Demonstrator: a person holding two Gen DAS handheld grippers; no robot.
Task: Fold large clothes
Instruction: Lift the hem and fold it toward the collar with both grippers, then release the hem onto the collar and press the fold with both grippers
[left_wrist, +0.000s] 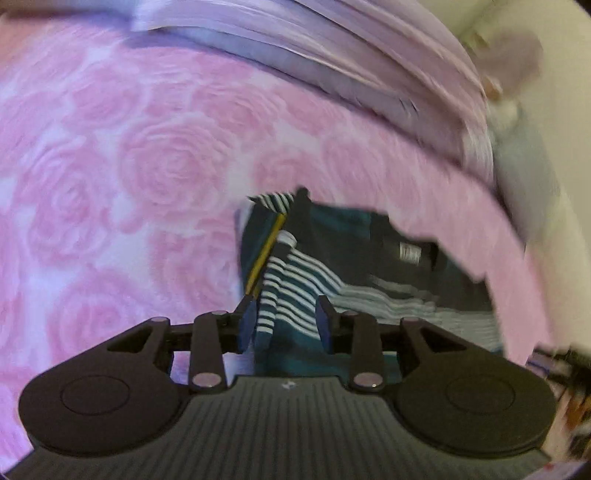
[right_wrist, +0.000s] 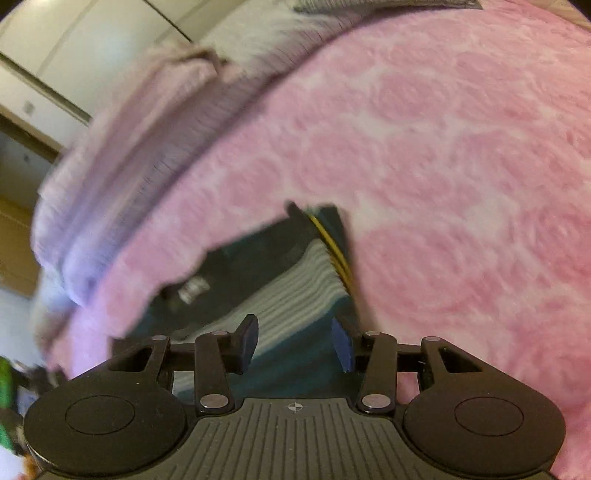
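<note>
A dark teal garment with white stripes and a thin yellow trim line lay on a pink rose-patterned fleece blanket, in the lower middle of the left wrist view and the lower centre-left of the right wrist view. A pale lilac folded quilt ran across the top of the left view.

The left gripper stood partly parted, a striped fold of cloth standing up between its 2 blue pads; the pads did not appear to press on it. The right gripper was wider apart over the cloth, holding nothing.

Judging by the compact, layered shape, 1 fold seemed just laid down and let go. The next move probably called for lifting both claws clear without snagging the raised fold, then choosing the next pair of edges or corners to pinch. Blur made finer detail uncertain.
</note>
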